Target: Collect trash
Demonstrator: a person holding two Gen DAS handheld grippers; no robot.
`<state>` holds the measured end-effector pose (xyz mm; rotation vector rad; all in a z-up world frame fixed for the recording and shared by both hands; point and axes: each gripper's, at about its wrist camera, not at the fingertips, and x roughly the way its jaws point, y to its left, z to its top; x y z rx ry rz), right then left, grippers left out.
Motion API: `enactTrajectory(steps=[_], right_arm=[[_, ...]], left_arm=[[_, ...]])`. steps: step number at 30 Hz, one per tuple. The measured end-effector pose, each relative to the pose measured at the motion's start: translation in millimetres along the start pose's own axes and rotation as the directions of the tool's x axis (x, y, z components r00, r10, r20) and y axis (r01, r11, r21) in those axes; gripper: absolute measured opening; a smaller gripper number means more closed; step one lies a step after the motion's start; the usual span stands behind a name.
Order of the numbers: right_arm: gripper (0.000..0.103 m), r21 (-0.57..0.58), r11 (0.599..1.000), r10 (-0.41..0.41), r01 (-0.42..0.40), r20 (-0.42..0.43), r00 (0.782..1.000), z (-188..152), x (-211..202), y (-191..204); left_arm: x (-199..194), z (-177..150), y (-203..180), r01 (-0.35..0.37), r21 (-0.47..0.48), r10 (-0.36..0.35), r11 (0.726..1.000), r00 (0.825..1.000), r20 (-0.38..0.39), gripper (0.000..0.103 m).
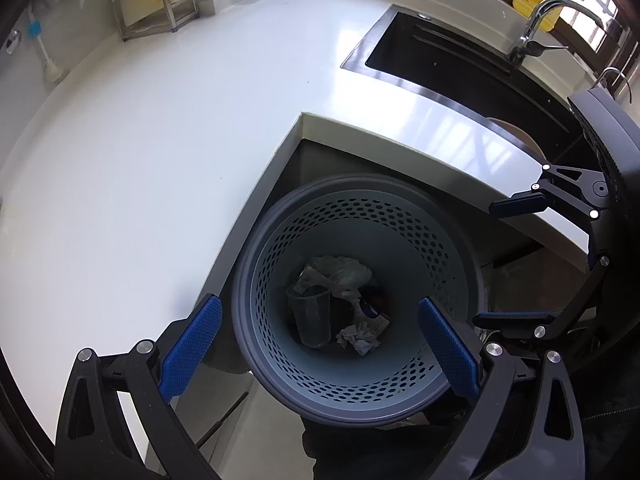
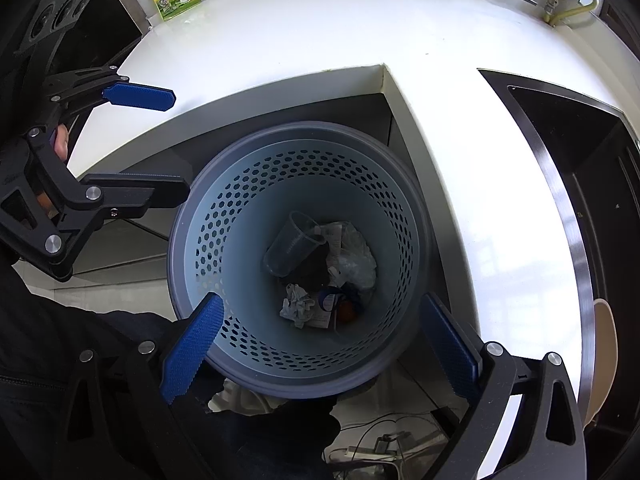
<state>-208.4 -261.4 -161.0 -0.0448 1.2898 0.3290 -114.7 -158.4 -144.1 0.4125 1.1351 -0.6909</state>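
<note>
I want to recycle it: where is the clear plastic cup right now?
The clear plastic cup lies on its side at the bottom of the perforated bin, beside crumpled paper, in the inner corner of the white counter.

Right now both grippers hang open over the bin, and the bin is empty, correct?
Not quite. Both the left gripper and the right gripper hang open over the bin, but it is not empty: the right wrist view shows a clear cup and crumpled paper at the bottom.

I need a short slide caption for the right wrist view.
Both open tools, right and left, above a perforated bin holding trash.
</note>
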Motion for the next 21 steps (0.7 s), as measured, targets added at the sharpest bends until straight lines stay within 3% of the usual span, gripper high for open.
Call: enactTrajectory(steps=[9, 15, 21], right_arm=[[0.093, 0.005, 1.0, -0.012, 0.012, -0.009, 1.0, 0.1, 2.0, 0.3], [0.093, 0.005, 1.0, -0.011, 0.011, -0.009, 1.0, 0.8, 2.1, 0.2], [0.093, 0.008, 1.0, -0.01, 0.01, -0.009, 1.0, 1.4, 2.5, 0.4]], left_arm=[[-2.9, 1.9, -1.4, -0.024, 0.022, 0.024, 0.999, 0.999, 0.03, 0.094], [-1.4, 3.8, 2.7, 0.022, 0.0, -0.022, 1.0, 1.0, 0.008, 0.094], [-1.6, 6.1, 1.8, 0.009, 0.004, -0.009, 1.0, 1.0, 0.008, 0.095]])
